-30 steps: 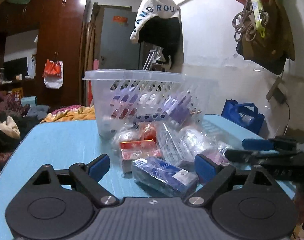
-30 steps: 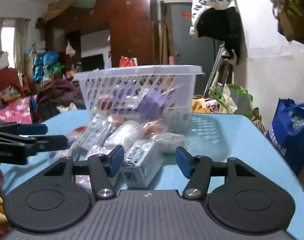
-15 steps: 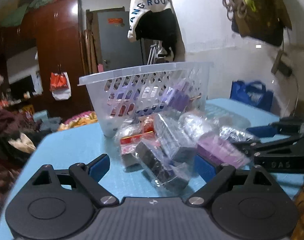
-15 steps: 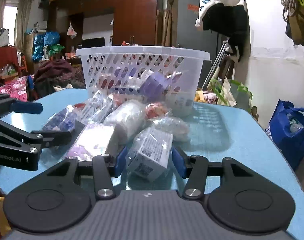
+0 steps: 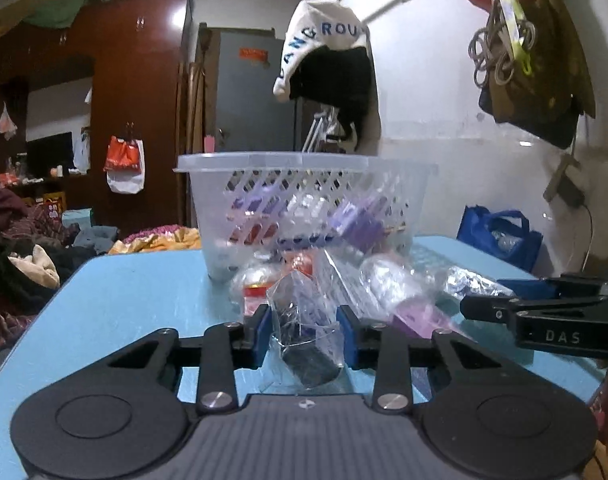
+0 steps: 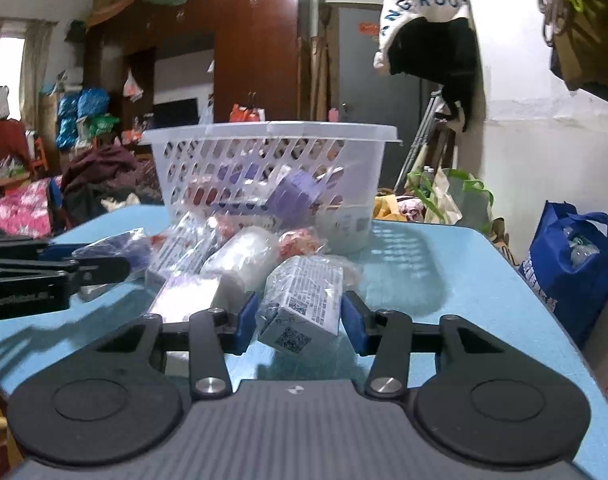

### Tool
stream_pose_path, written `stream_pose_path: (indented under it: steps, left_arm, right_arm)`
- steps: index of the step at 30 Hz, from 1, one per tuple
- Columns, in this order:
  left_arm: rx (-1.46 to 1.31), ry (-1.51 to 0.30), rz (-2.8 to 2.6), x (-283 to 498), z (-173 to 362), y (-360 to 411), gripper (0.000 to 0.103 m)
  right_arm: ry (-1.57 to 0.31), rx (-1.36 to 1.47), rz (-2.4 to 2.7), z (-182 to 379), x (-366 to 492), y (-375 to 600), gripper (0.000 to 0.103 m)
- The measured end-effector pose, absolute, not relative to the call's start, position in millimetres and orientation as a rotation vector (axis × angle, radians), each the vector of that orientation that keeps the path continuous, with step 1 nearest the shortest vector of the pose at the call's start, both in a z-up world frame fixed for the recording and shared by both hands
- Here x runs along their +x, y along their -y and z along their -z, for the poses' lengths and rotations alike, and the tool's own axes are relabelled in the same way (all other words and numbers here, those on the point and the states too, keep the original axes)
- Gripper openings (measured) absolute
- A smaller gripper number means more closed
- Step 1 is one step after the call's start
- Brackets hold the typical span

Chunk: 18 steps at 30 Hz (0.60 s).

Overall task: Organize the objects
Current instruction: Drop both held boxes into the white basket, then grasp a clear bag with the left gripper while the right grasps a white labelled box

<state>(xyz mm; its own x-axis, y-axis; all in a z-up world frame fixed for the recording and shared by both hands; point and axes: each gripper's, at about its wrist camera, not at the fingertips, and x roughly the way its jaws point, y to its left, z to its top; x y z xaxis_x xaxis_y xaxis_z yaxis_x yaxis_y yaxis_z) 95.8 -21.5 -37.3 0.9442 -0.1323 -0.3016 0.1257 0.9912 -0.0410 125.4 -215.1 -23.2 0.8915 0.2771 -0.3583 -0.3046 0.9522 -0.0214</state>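
A dark box wrapped in clear plastic [image 5: 304, 340] sits between the blue pads of the left gripper [image 5: 306, 334], whose fingers are closed against the wrapping on both sides. A white printed box in clear plastic [image 6: 304, 304], its QR codes facing the camera, is likewise clamped between the pads of the right gripper [image 6: 299, 322]. Both boxes are at the near edge of a heap of wrapped packets [image 6: 231, 256] lying just ahead of the grippers on the light blue table [image 6: 444, 280]. Beyond the heap stands a white perforated basket [image 5: 304, 200] with purple and red packets visible through its slots. In the left wrist view the right gripper [image 5: 544, 312] reaches in from the right; in the right wrist view the left gripper [image 6: 43, 276] enters from the left. Farther ahead stand a dark wooden wardrobe [image 6: 255, 48] and a grey door [image 5: 247, 92]; a blue bag [image 6: 572, 264] sits off the right table edge.
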Motion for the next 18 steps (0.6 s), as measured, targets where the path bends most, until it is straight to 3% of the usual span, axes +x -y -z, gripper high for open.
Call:
stream_pose_path:
  steps: [18]
  left_arm:
    - [-0.045, -0.231, 0.112, 85, 25, 15, 0.039]
  right_arm:
    - [-0.300, -0.055, -0.208, 11, 121, 205, 0.049]
